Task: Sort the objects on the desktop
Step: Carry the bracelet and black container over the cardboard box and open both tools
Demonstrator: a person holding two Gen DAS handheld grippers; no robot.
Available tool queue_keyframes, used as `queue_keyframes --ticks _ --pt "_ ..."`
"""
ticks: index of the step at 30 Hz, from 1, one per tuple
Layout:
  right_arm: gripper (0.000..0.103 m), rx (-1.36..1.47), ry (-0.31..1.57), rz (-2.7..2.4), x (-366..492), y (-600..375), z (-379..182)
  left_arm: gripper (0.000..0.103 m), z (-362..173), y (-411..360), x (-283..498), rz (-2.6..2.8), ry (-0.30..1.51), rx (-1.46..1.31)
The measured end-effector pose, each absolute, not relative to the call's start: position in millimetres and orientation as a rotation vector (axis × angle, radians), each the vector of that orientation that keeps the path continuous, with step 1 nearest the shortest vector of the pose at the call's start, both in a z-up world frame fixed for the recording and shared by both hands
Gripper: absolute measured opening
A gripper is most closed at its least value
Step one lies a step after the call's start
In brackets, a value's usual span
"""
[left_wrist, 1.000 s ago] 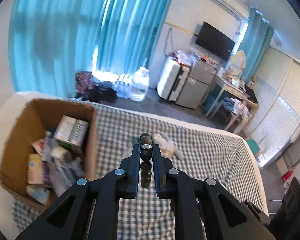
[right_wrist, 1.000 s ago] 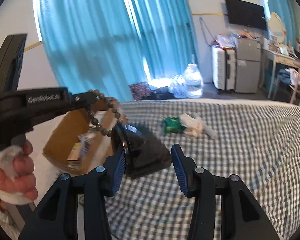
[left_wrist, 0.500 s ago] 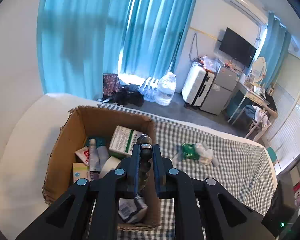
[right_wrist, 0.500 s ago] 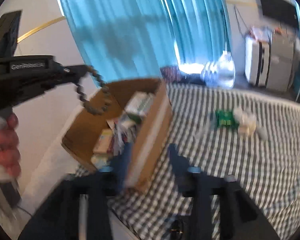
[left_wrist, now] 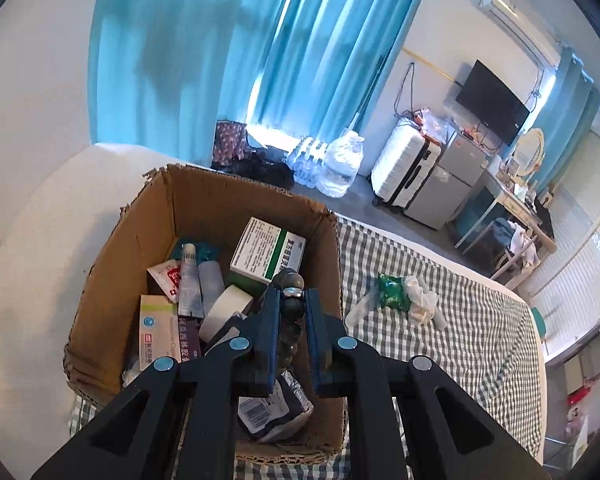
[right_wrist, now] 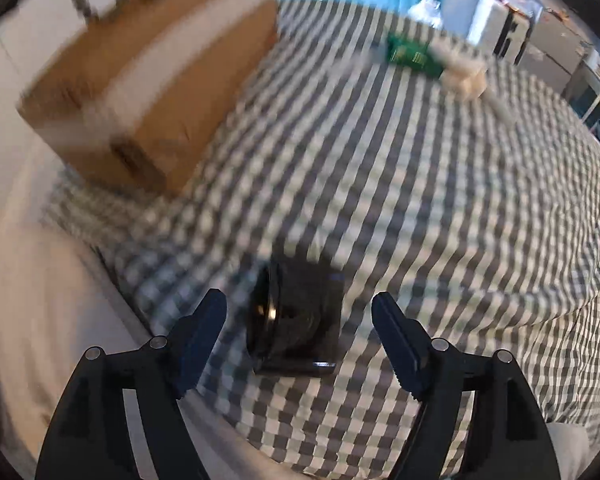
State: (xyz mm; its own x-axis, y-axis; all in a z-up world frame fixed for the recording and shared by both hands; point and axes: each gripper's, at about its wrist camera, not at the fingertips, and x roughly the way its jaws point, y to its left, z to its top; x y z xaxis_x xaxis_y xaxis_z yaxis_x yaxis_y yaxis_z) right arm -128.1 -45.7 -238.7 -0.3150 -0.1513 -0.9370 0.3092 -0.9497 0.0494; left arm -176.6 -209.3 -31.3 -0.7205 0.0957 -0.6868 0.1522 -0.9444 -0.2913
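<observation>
my left gripper (left_wrist: 291,312) pinches the bead bracelet (left_wrist: 290,306) over the half-filled cardboard box (left_wrist: 220,208); right jaws opening, empty, above the black case (right_wrist: 296,320). green packet (left_wrist: 392,286) at two o'clock remains.

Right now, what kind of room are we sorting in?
Probably a lived-in bedroom or studio flat, not a lab. Teal curtains cover the window, a white suitcase stands beside a small fridge under a wall television, and the checked cloth looks like bedding.
</observation>
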Motion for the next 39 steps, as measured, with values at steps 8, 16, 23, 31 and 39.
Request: queue_keyframes --ticks 8,16,23,31,39 --pt "0.021 1.628 0.166 -2.301 -121.0 -49.7 -249.1 0.011 -32.5 -221.4 -171.6 -2.826 0.519 1.160" --pt "0.008 1.375 0.172 -2.364 -129.5 -78.4 -180.5 0.011 -34.0 -248.3 -180.7 -2.783 0.535 1.152" --pt "0.008 1.158 0.085 -2.412 -150.6 -102.2 -119.0 0.012 -48.7 -269.6 -194.0 -2.740 0.528 1.180" --pt "0.041 1.065 -0.026 -2.406 -206.3 -149.9 -86.8 0.014 -67.1 -281.2 -210.4 -2.681 0.527 1.238" --pt "0.064 1.038 -0.154 -2.499 -215.3 -129.6 -78.4 0.082 -48.7 -281.2 -202.2 -2.610 0.348 1.157"
